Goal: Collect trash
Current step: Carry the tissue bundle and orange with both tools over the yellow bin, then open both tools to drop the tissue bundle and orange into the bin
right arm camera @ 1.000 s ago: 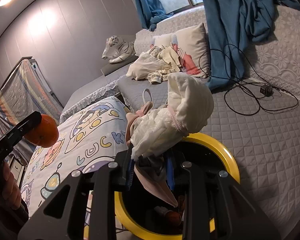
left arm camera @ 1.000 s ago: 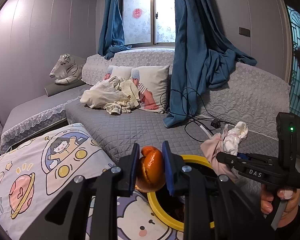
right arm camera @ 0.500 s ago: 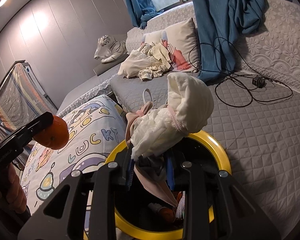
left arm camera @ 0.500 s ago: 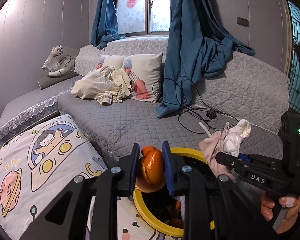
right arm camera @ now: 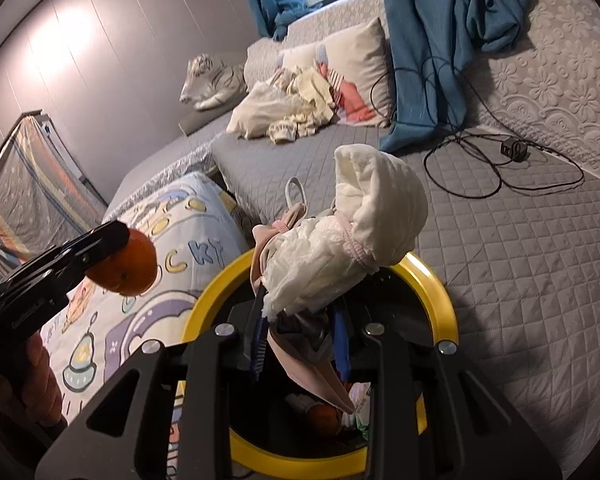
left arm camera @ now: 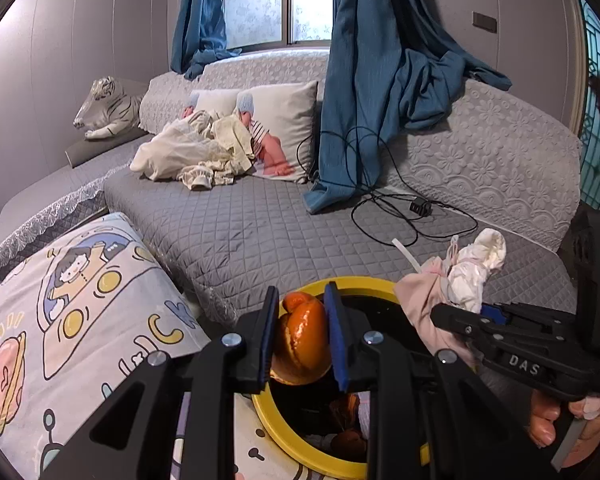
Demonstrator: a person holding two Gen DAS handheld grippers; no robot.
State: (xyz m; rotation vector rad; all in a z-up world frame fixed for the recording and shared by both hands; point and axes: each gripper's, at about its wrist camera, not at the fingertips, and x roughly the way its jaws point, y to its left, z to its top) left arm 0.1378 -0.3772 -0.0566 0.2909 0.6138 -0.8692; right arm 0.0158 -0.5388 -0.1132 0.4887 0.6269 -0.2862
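A: What does each gripper hold?

B: The left gripper (left arm camera: 300, 336) pinches an orange peel (left arm camera: 302, 344) between its blue pads. The right gripper (right arm camera: 300, 336) is clamped on a bundle of crumpled white tissue and pink cloth (right arm camera: 340, 248). Both hang over the yellow-rimmed trash bin (right arm camera: 436, 288).

A: Where does the bin stand?

B: At the front edge of a grey quilted sofa (left arm camera: 236, 232), touching a cartoon-print cushion (left arm camera: 68, 300) on its left. Scraps already lie inside it.

A: What else is around?

B: Farther back on the sofa lie a black cable with a plug (left arm camera: 416, 208), a hanging blue curtain (left arm camera: 364, 92), a heap of cream clothes (left arm camera: 188, 152) against a pillow (left arm camera: 288, 120), and a toy white tiger (left arm camera: 108, 108). Nothing lies between either load and the bin's mouth.
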